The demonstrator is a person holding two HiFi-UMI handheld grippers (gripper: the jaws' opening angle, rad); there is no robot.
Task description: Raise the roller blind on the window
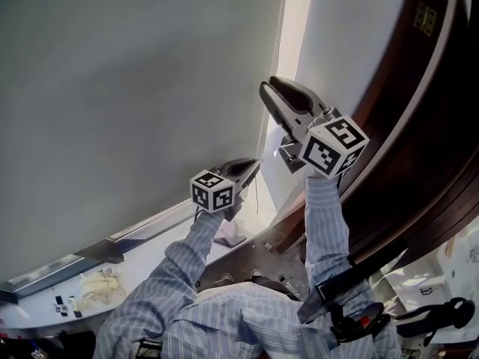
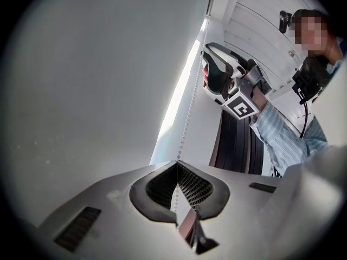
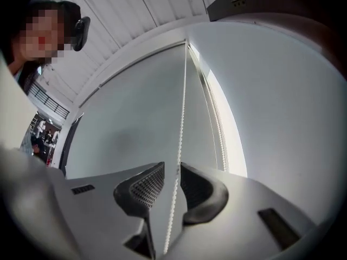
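The grey roller blind (image 1: 135, 88) covers the window and hangs down to the sill. Its white bead chain (image 2: 190, 102) runs along the blind's right edge. My left gripper (image 1: 254, 164) is the lower one, and its jaws are shut on the bead chain (image 2: 177, 164). My right gripper (image 1: 271, 85) is higher up the same chain. In the right gripper view its jaws (image 3: 172, 169) stand open, with the bead chain (image 3: 181, 118) passing between the pads and touching neither. The right gripper (image 2: 209, 58) also shows in the left gripper view, above and to the right.
A bright strip of window (image 1: 288, 66) shows between the blind and the white wall (image 1: 352, 36). Dark wooden panelling (image 1: 426, 133) stands at the right. The white sill (image 1: 150, 238) below holds a pale cloth (image 1: 97, 284) and small items.
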